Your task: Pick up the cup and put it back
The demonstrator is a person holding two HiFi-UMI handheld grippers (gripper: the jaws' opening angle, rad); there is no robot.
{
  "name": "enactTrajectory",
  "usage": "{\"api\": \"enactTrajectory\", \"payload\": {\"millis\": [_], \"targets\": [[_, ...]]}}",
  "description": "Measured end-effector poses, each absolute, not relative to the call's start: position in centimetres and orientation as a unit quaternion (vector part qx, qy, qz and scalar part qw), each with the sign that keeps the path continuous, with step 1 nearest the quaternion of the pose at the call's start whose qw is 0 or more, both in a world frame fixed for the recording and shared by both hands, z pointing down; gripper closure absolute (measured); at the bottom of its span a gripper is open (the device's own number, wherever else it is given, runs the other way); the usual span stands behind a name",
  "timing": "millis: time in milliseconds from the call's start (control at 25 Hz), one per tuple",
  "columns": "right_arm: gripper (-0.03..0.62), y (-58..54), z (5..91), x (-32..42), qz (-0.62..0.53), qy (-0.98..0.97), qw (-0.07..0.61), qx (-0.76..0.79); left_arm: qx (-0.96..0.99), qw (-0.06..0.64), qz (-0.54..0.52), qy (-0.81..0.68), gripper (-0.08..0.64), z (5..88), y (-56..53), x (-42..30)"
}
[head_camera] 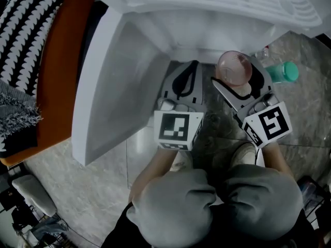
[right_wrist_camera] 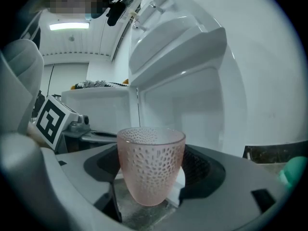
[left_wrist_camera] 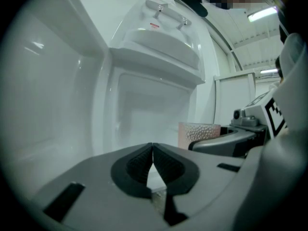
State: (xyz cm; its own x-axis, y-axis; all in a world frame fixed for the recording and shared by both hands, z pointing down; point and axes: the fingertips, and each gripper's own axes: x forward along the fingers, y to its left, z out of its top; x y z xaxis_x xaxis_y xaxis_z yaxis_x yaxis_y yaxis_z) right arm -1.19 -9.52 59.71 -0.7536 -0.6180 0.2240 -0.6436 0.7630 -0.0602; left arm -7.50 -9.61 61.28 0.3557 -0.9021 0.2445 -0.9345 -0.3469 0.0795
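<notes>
A pink, dimpled translucent cup (head_camera: 234, 67) stands upright between the jaws of my right gripper (head_camera: 236, 76), which is shut on it and holds it off the floor, in front of the open white compartment. In the right gripper view the cup (right_wrist_camera: 151, 162) fills the gap and both ribbed pads press its sides. My left gripper (head_camera: 184, 81) is level with it on the left, shut with nothing between its pads. The left gripper view has the closed left gripper (left_wrist_camera: 153, 150) in front, with the cup (left_wrist_camera: 198, 134) and the right gripper's jaw off to the right.
The white compartment (head_camera: 129, 61) with its shelf above opens ahead, its wall running along my left. A green-capped bottle (head_camera: 282, 72) lies on the marble floor at the right. An orange surface with a black-and-white cloth (head_camera: 26, 14) is far left. The person's knees are below.
</notes>
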Motion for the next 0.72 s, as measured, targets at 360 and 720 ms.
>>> {"api": "enactTrajectory", "payload": {"millis": [360,720], "targets": [[0.207,-9.8,60.4,-1.6,0.057,-0.932,0.093,0.346,0.812,0.099,0.077,-0.569,0.546,61.5,-9.7,-7.5],[0.207,-11.4,61.3,-2.0,0.051,-0.927,0.098,0.357,0.81,0.106,0.075,-0.572,0.546,62.0,-10.2,-7.9]]}}
